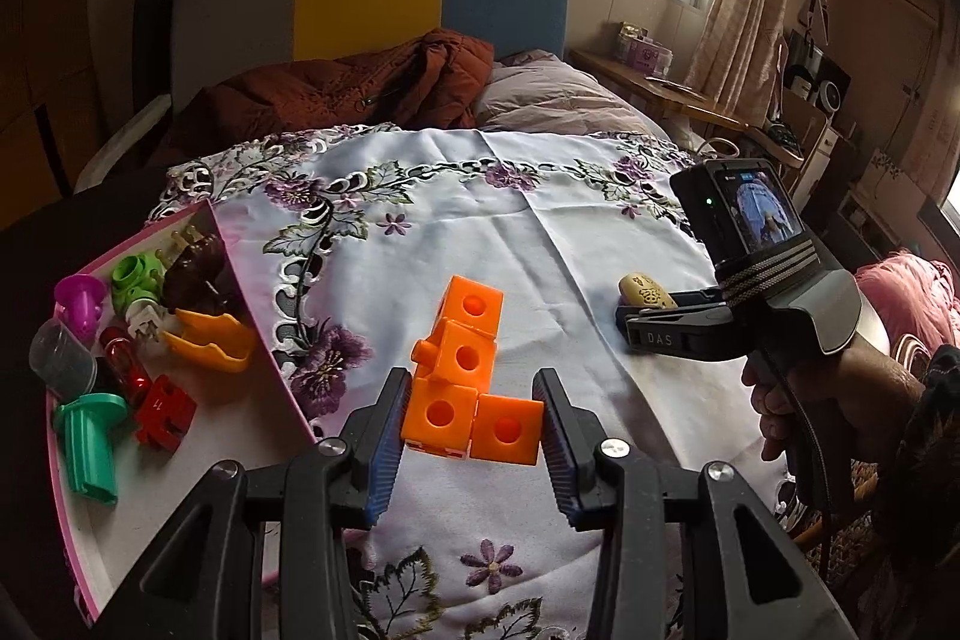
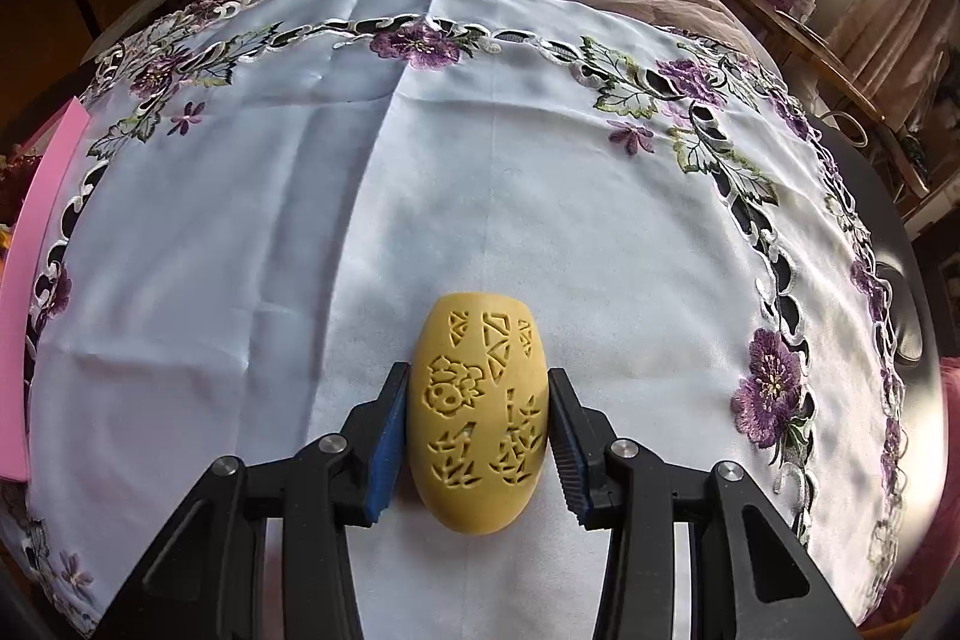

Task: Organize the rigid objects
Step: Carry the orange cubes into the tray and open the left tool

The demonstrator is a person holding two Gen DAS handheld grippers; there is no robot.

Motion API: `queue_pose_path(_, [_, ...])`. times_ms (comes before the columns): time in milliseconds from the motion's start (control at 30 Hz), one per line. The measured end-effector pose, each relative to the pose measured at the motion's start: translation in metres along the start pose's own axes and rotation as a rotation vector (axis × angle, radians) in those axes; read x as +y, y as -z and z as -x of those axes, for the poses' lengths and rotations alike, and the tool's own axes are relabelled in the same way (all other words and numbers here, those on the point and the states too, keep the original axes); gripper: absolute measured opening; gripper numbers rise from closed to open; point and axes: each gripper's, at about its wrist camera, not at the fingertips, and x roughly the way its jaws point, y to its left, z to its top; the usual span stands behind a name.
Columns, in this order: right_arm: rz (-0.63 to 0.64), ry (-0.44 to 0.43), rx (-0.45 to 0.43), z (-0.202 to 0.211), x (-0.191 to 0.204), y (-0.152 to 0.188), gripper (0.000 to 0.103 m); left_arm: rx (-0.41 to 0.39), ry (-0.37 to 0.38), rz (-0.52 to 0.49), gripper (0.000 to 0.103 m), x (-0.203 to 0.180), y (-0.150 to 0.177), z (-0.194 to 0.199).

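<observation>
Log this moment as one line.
left gripper: shut on orange cube block | right gripper: shut on yellow carved egg | pink tray: holds toys

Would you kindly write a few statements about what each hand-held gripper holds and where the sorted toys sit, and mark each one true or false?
1. The left hand-held gripper grips a cluster of orange cubes. True.
2. The right hand-held gripper holds a red puzzle piece. False: it grips a yellow carved egg.
3. The pink box lies to the left of the orange cubes. True.
4. The pink box is empty. False: it holds several toys, among them a green tube and a purple cup.
5. The tablecloth is plain blue. False: it is white with purple flower embroidery.
</observation>
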Motion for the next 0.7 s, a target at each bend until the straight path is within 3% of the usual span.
queue_pose_path(700, [0.08, 0.051, -0.022, 0.002, 0.008, 0.002, 0.044, -0.005, -0.099, 0.127, 0.041, 0.056, 0.012, 0.021])
